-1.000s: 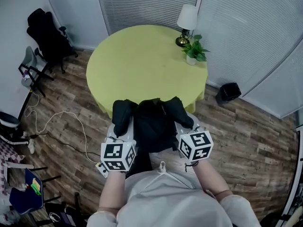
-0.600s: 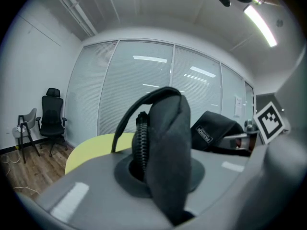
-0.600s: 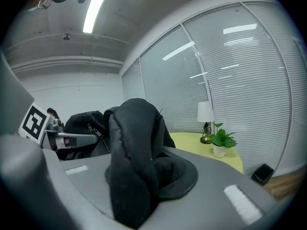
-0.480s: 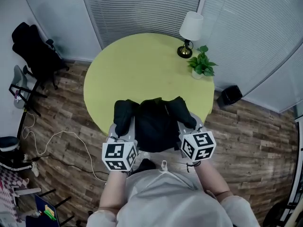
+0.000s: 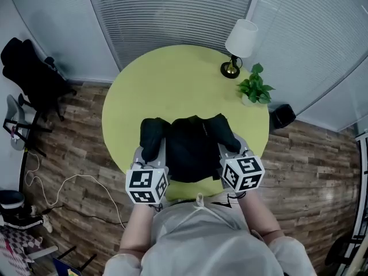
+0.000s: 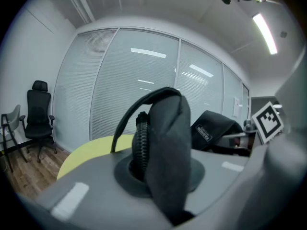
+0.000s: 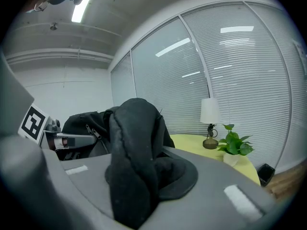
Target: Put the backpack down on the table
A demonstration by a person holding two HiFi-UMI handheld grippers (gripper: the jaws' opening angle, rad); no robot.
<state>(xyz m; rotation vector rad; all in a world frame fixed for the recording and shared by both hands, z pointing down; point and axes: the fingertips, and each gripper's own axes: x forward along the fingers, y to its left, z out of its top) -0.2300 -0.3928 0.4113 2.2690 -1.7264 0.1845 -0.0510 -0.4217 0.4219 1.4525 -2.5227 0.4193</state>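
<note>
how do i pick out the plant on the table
Look at the round yellow-green table before the window blinds. Two small things stand at its far right edge. The plant is the leafy green one in a pale pot, right of the white-shaded lamp.

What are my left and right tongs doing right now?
Left tongs: closed, holding the backpack.
Right tongs: closed, holding the backpack too.

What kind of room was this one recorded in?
Probably an office meeting room: glass partition walls with closed blinds, a black office chair by the wall, and a round table carrying a table lamp and a potted plant.
</note>
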